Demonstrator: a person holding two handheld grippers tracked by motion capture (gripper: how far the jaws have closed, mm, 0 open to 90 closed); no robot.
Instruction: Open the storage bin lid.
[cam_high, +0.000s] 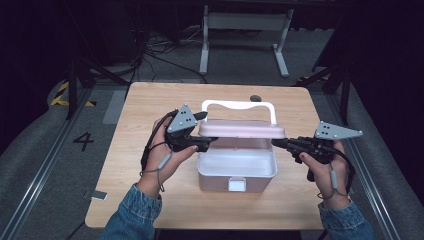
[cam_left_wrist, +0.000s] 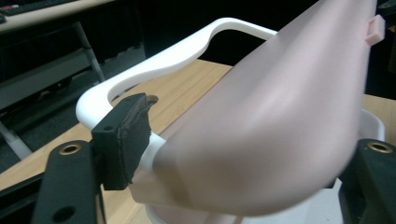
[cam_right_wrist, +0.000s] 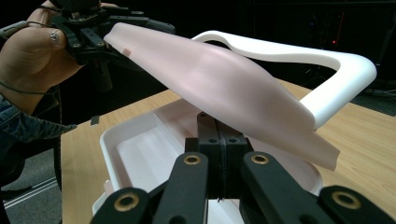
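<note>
A pink box (cam_high: 237, 172) stands open at the middle of the table, its white handle (cam_high: 239, 105) raised behind it. Its pink lid (cam_high: 242, 131) hangs tilted above the base. My left gripper (cam_high: 204, 131) straddles the lid's left end, and its jaws close on that end. In the left gripper view the lid (cam_left_wrist: 280, 116) lies between the jaws, and the left pad (cam_left_wrist: 126, 140) sits against the white pivot of the handle (cam_left_wrist: 154, 70). My right gripper (cam_high: 275, 142) is shut. Its tips (cam_right_wrist: 217, 123) sit under the lid's (cam_right_wrist: 224, 79) right edge, over the white inside of the base (cam_right_wrist: 135, 149).
The wooden table (cam_high: 150, 105) has bare room on both sides of the box. A small dark round thing (cam_high: 255, 98) lies near its far edge. A small tag (cam_high: 98, 195) sits at the front left corner. A white frame (cam_high: 245, 22) stands on the floor beyond.
</note>
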